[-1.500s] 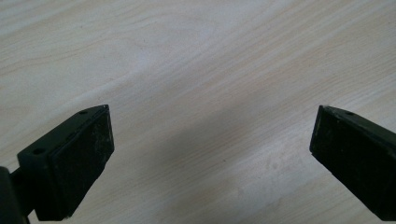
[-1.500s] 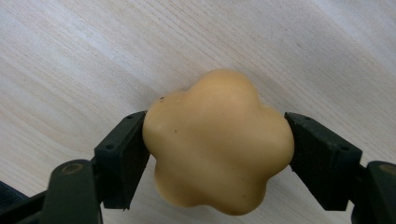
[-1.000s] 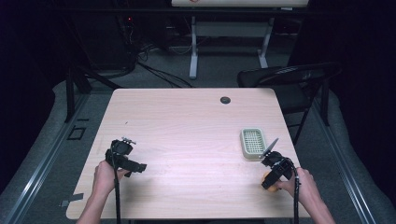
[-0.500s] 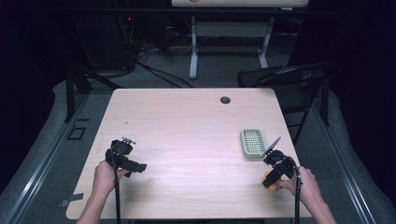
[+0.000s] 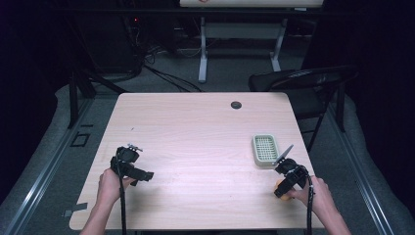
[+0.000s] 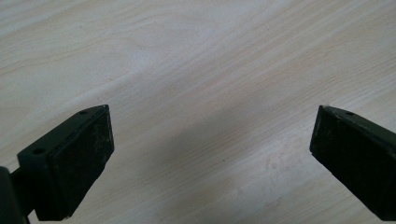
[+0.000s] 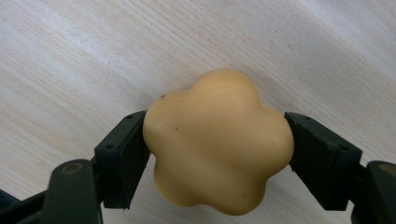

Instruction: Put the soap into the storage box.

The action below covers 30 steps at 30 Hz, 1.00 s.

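A pale yellow flower-shaped soap [image 7: 218, 142] sits between the jaws of my right gripper [image 7: 217, 144], which press on both its sides. From above, the soap [image 5: 280, 187] peeks out under the right gripper [image 5: 284, 187] near the table's front right corner. A white slotted soap dish [image 5: 265, 149] lies just beyond that gripper. My left gripper [image 5: 128, 166] rests at the front left of the table. In the left gripper view, that left gripper [image 6: 212, 154] has its jaws wide open over bare wood, nothing between them.
The light wooden table [image 5: 195, 137] has a round black cable grommet [image 5: 236, 105] near its far edge. A dark folding chair [image 5: 303, 83] stands off the far right corner. Metal desk legs [image 5: 202, 54] and cables lie on the floor behind.
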{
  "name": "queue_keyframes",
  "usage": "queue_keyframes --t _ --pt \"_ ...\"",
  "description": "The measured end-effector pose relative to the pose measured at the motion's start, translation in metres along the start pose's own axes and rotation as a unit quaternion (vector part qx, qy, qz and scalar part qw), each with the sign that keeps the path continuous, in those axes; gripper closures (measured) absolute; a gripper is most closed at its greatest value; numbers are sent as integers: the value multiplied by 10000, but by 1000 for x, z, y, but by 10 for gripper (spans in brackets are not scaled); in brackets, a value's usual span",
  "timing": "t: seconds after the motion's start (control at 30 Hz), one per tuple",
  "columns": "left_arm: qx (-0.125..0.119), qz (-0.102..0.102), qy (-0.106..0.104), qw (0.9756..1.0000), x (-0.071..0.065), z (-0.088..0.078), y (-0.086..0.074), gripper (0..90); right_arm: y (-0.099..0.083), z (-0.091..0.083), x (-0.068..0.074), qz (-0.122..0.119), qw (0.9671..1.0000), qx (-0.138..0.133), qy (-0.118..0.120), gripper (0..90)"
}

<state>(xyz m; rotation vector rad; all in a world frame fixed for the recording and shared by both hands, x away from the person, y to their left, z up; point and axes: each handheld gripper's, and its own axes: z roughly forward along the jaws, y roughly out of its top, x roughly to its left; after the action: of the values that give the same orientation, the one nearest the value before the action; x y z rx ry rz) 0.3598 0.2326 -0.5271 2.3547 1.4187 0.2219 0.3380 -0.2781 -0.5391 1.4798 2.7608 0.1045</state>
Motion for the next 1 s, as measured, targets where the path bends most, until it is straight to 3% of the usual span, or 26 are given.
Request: queue_keyframes --t 0.07,0.13,0.23,0.4,0.53,0.63,0.7,0.73,0.8,0.83,0.9,1.0 --pt "5 7 0 10000 0 0 0 0 0 -1 -1 -46 9999 90 -20 245" --pt "5 3 -3 10000 0 0 0 0 -1 1 1 148 9998 -99 59 243" --pt "9 -1 -6 10000 0 0 0 0 -1 -2 -2 12 10000 93 -8 240" --pt "21 7 -18 10000 0 0 0 0 -3 3 -3 120 9998 158 -37 202" --pt "32 36 -19 10000 0 1 0 0 -4 5 -1 204 9998 -25 49 248" --pt "42 45 -28 10000 0 1 0 0 -2 2 -2 39 9998 170 23 251" --pt "37 38 -14 10000 0 1 0 0 -3 3 -3 118 9998 134 63 253" --pt "39 39 -19 10000 0 0 0 0 -5 6 -2 278 9996 -14 84 254" --pt "-9 15 -1 10000 -1 0 0 0 -4 7 -4 140 9998 165 45 255" --pt "-20 12 3 10000 -1 0 0 0 -5 10 -2 220 9997 61 41 260" --pt "-29 7 1 10000 -1 0 0 0 -3 8 -2 92 9997 226 -19 263" --pt "-41 31 9 10000 -1 -1 1 0 -3 9 -1 131 9997 196 -61 269"
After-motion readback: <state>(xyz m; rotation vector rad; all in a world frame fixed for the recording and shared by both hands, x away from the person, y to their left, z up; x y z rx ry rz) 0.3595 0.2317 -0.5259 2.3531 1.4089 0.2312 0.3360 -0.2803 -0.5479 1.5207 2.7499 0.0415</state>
